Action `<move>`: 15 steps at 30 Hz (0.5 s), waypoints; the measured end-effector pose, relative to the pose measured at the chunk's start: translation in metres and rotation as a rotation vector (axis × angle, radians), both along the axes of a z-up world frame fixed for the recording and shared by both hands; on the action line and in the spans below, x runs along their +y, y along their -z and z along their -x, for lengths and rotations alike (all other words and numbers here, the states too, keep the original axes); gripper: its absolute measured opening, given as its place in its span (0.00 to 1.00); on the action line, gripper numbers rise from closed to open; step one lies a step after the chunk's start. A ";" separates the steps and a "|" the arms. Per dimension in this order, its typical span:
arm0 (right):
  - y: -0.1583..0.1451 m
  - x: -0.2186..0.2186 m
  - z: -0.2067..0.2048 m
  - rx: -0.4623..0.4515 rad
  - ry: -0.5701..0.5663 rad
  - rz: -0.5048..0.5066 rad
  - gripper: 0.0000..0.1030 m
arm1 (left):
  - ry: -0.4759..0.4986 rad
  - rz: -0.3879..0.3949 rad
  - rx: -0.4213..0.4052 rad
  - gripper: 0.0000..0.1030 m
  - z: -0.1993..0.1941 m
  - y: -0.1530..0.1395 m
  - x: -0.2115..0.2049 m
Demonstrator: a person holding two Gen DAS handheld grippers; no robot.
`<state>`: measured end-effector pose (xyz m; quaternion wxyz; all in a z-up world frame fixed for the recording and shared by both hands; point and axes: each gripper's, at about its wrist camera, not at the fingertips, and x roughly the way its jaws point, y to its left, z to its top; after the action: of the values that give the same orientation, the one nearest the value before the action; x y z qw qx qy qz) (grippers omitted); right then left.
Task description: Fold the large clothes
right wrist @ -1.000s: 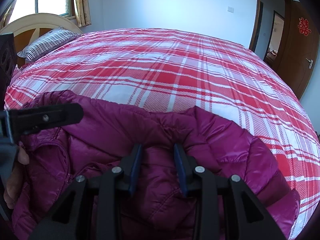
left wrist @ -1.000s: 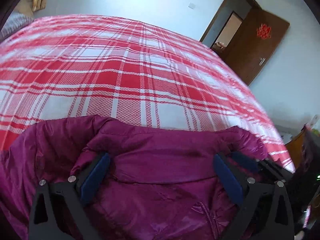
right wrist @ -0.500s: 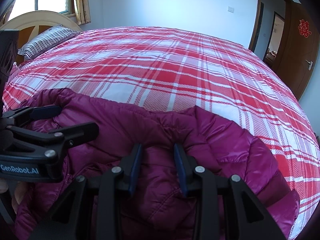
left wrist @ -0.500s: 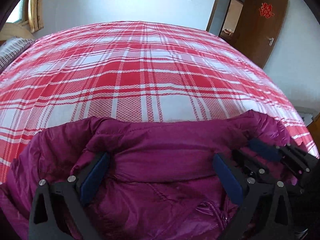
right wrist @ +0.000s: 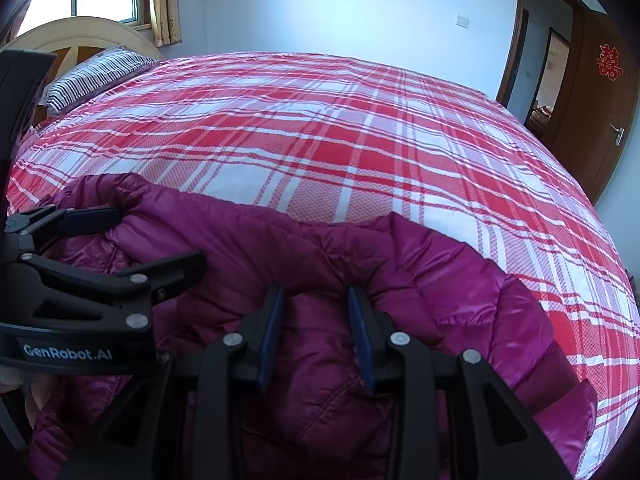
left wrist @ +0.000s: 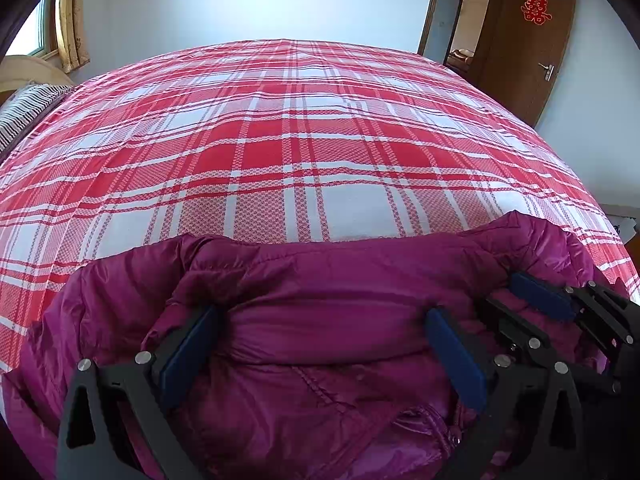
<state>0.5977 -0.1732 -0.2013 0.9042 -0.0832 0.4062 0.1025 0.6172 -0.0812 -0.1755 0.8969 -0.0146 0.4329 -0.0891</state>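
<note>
A puffy magenta down jacket (left wrist: 332, 280) lies bunched at the near edge of the bed, its upper edge running left to right. My left gripper (left wrist: 320, 314) stands open and wide, the blue pads (left wrist: 188, 344) resting either side of a broad band of the jacket without pinching it. In the right wrist view the same jacket (right wrist: 460, 280) fills the foreground. My right gripper (right wrist: 316, 292) is shut on a raised fold of it near the top edge. The left gripper (right wrist: 158, 236) shows at the left there with its jaws apart; the right gripper (left wrist: 500, 292) appears at the right of the left wrist view.
The bed carries a red and white plaid sheet (left wrist: 304, 152) stretching far beyond the jacket. A striped pillow (right wrist: 92, 80) and a wooden headboard (right wrist: 80, 36) sit at the far left under a window. A brown door (right wrist: 592, 100) stands open at the right.
The left gripper has rolled and turned, reaching further over the jacket toward the right one while staying open. The right gripper and its fold of jacket have kept still.
</note>
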 end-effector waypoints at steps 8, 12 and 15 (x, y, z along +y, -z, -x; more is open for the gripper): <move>0.001 0.001 -0.001 -0.001 0.000 0.016 0.36 | -0.002 -0.012 0.002 0.99 0.000 0.001 -0.002; 0.001 0.003 -0.001 -0.001 0.000 0.027 0.36 | -0.003 -0.015 0.001 0.99 -0.001 0.001 -0.003; 0.001 0.003 -0.001 -0.001 -0.001 0.028 0.36 | -0.003 -0.016 0.000 0.99 -0.001 0.001 -0.003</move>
<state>0.5987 -0.1704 -0.2022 0.9032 -0.0961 0.4069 0.0971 0.6178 -0.0838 -0.1765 0.8971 -0.0082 0.4336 -0.0843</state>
